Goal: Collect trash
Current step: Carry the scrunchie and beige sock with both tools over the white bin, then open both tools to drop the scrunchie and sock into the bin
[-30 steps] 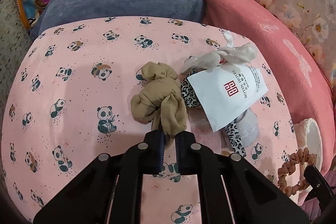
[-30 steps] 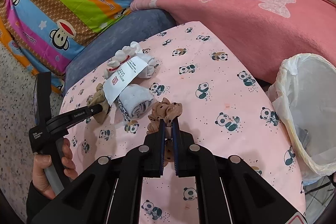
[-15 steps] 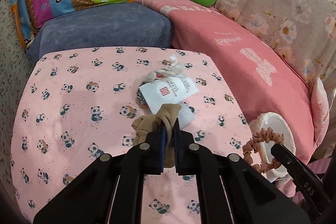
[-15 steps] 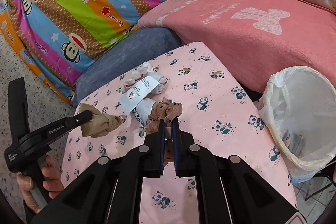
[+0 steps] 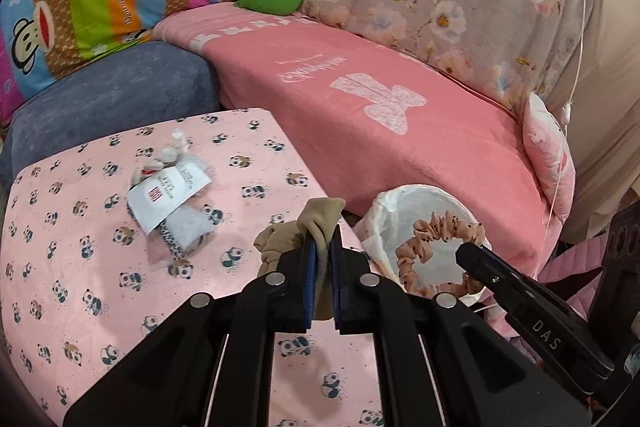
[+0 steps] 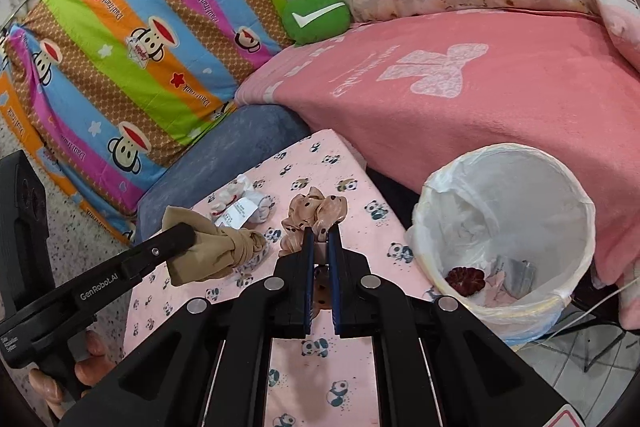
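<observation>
The left gripper clamps a knotted tan stocking above the panda-print table; the right gripper pinches a spotted peach scrunchie. Beside the table, a bag-lined bin holds a dark red scrunchie-like thing and crumpled scraps too blurred to identify.

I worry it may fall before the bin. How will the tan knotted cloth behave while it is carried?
The tan cloth likely stays floppy: it sags from the left gripper. Probably light, since it hangs from one pinched corner. Its knot should keep it bundled.
</observation>
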The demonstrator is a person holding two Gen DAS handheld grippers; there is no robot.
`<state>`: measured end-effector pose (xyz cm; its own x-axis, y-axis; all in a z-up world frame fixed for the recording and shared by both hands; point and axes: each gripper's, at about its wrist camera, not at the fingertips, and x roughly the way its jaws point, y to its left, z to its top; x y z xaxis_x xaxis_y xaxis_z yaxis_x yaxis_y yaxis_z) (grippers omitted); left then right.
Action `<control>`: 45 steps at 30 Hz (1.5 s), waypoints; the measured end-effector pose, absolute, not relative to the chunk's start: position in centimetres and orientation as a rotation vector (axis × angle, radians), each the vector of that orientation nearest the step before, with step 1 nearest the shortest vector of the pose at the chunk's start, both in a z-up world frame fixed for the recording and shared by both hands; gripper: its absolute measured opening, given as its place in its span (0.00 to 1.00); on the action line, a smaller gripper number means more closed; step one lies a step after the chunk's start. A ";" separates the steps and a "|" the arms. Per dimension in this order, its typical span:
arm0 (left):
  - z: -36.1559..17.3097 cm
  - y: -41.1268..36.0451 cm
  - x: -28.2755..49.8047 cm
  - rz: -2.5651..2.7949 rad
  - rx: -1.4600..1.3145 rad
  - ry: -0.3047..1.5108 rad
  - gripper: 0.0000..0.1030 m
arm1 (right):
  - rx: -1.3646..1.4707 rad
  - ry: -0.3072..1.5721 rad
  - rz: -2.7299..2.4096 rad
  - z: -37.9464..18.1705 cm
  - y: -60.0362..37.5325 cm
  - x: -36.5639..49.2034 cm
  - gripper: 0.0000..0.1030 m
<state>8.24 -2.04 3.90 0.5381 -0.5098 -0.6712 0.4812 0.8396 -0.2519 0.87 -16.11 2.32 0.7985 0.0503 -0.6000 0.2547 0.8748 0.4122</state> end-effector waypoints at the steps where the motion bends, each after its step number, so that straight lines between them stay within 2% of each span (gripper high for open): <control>1: 4.0 -2.9 8.1 -0.603 -0.029 0.808 0.06 | 0.507 0.639 -0.124 2.4 -16.6 0.5 0.08; 18: 3.4 -13.4 6.1 -0.746 0.102 0.822 0.06 | 0.592 0.581 -0.285 1.9 -26.5 -3.6 0.08; 45: 0.9 -19.4 7.4 -0.828 0.164 0.890 0.07 | 0.630 0.612 -0.372 -0.8 -31.4 -2.4 0.08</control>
<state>7.39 -19.40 0.87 0.3494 -0.5710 -0.7428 0.6995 0.6865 -0.1987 -2.45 -31.41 -0.76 0.7622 -0.1398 -0.6321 0.4971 0.7518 0.4332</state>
